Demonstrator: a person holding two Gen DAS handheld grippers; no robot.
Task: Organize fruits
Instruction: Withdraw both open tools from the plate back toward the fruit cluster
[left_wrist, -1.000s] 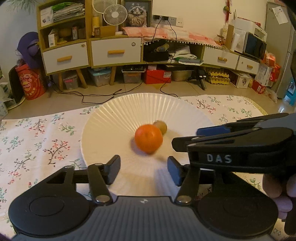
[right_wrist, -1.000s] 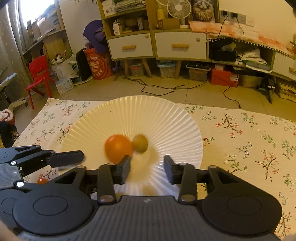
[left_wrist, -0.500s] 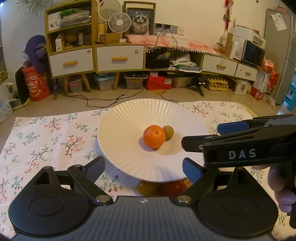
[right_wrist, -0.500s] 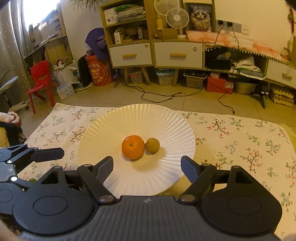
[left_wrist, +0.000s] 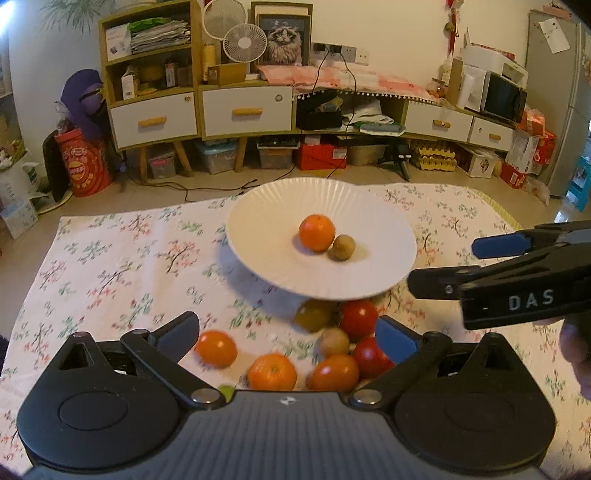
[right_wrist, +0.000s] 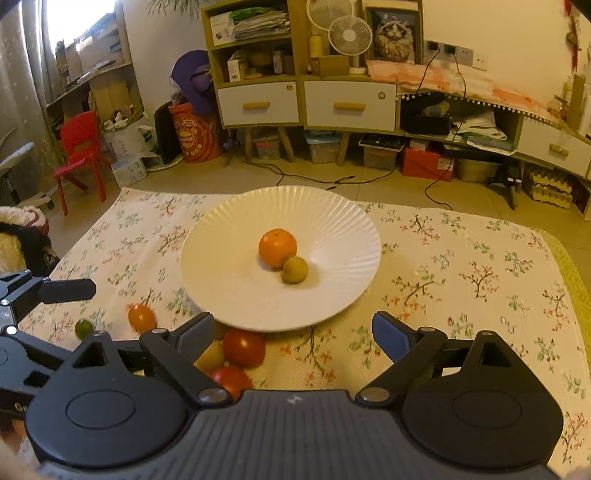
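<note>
1. My left gripper (left_wrist: 288, 334) has just spread its fingers wide with nothing between them; the loose fruit pile (left_wrist: 325, 347) on the floral cloth (left_wrist: 110, 258) lies right under them, nearest this hand.
2. My right gripper (right_wrist: 293, 332) has also just opened, empty.
3. Both sit farther from the white plate (right_wrist: 229, 295) than a second ago; its orange (right_wrist: 277, 247) and small brown fruit (right_wrist: 294, 269) now rest touching.

The left claw's body (left_wrist: 288, 424) is hiding the near side of the loose fruit pile (left_wrist: 332, 373), and a small green fruit (left_wrist: 226, 391) is peeking out only partly. In the right wrist view the white plate (right_wrist: 221, 291) is covering part of a red fruit (right_wrist: 243, 347), and the claw's left finger (right_wrist: 195, 332) is covering a yellowish one (right_wrist: 211, 357).
</note>
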